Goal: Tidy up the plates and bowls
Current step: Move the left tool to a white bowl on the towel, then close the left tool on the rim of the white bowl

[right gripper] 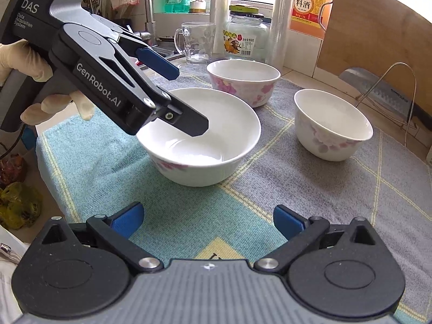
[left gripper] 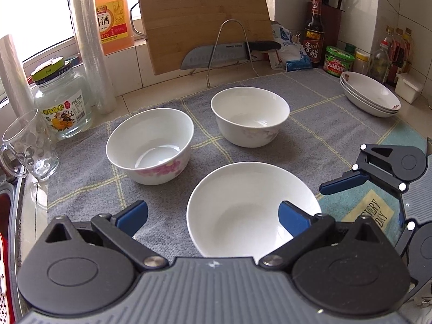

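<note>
Three white bowls with pink flower prints stand on a grey and teal cloth (left gripper: 167, 197). The near bowl (left gripper: 251, 210) (right gripper: 199, 137) is wide and shallow. The left bowl (left gripper: 149, 145) (right gripper: 243, 81) and the far bowl (left gripper: 249, 116) (right gripper: 332, 124) are deeper. My left gripper (left gripper: 213, 217) (right gripper: 181, 100) is open, with its right finger over the near bowl's inside and its left finger outside the rim. My right gripper (right gripper: 208, 222) (left gripper: 337, 183) is open and empty, above the cloth in front of the near bowl. A stack of shallow plates (left gripper: 370, 94) sits at the far right.
A glass mug (left gripper: 27, 145), a glass jar (left gripper: 63, 100), plastic wrap rolls (left gripper: 90, 43) and a cooking wine jug (left gripper: 113, 13) stand at the left. A cutting board (left gripper: 202, 19) and knife (left gripper: 229, 51) lean on a wire rack behind. Sauce bottles (left gripper: 314, 37) crowd the back right.
</note>
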### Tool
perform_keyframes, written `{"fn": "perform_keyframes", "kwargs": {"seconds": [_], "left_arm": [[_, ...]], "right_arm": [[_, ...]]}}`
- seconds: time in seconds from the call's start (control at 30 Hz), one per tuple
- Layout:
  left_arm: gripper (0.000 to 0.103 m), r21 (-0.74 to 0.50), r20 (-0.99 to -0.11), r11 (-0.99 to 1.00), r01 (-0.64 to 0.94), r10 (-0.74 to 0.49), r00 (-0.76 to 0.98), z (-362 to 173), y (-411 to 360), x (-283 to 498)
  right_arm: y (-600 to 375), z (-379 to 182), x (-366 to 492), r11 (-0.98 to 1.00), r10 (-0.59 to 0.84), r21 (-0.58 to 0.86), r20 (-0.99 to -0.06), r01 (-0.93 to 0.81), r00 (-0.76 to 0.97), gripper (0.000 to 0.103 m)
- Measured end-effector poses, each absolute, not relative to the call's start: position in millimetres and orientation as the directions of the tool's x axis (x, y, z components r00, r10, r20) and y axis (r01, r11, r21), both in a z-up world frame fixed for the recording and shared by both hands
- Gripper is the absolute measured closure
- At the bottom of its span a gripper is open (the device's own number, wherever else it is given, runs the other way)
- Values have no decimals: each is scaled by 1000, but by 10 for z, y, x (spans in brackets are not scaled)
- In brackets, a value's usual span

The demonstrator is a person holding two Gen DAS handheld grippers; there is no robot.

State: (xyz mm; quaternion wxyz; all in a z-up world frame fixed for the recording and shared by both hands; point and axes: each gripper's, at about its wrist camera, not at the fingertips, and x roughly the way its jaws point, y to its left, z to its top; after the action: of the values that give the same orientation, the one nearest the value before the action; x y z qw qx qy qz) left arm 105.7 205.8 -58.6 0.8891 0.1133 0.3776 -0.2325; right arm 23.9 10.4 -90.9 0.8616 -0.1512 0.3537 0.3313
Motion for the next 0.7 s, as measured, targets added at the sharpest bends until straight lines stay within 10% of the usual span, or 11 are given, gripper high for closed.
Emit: {"fn": "perform_keyframes", "kwargs": {"seconds": [0.7], "left_arm": [[39, -16, -772, 816, 578, -378, 511, -630, 1984, 1165]], "right_arm": [[268, -791, 352, 706, 517, -13, -674, -708, 528, 25]]}}
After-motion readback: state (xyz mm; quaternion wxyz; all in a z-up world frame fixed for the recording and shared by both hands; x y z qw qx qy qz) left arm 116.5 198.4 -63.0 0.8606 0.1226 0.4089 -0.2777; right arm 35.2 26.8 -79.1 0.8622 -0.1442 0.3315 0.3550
